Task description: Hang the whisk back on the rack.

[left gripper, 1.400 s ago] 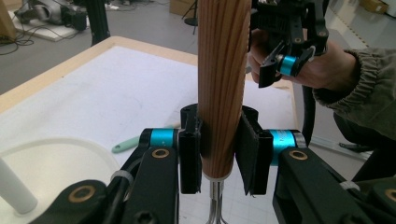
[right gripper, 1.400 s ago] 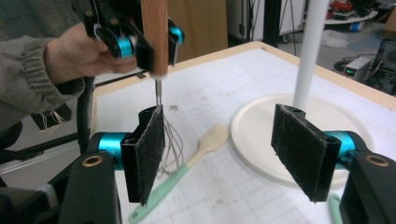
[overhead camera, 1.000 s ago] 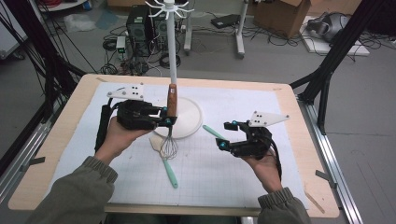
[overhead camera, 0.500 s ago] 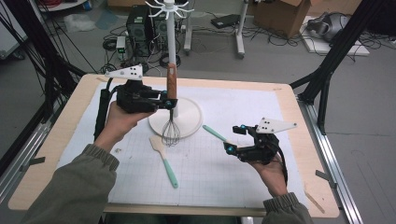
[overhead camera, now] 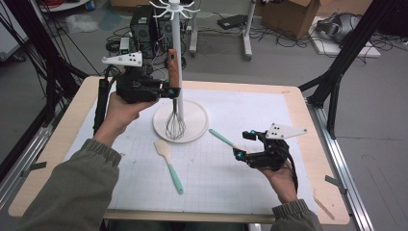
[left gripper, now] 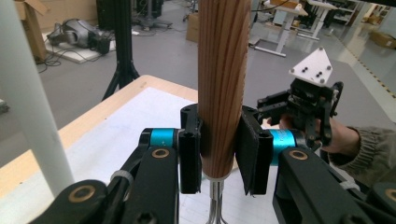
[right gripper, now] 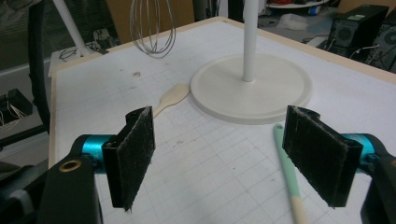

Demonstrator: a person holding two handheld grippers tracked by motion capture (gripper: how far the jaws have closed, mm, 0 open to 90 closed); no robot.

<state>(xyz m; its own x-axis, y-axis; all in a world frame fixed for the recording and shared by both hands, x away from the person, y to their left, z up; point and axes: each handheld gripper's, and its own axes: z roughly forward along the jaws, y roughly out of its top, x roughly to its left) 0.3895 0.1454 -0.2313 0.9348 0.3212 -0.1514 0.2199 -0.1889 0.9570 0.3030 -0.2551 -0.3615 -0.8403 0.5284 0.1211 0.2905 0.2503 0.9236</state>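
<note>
Left gripper (overhead camera: 169, 92) pinches the whisk (overhead camera: 174, 98) upright by its wooden handle, right beside the rack pole (overhead camera: 177, 53), hooks overhead; right gripper (overhead camera: 240, 146) sits spread wide.

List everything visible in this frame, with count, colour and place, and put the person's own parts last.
Whisk: one, wooden handle and wire head, held upright in the air beside the stand's pole.
Stand: one, white, round base on the mat with a tall pole and hooks at the top.
Spatulas: two, mint-green handles; one with a pale head lies on the mat in front of the stand, the other lies to the right of the base.
Mat: one, white with a grid, covering the table top.
Table: one, light wood.
Left gripper: black, shut on the whisk handle.
Right gripper: black, open, above the mat near the right spatula.
Sleeves: two, olive.
</note>
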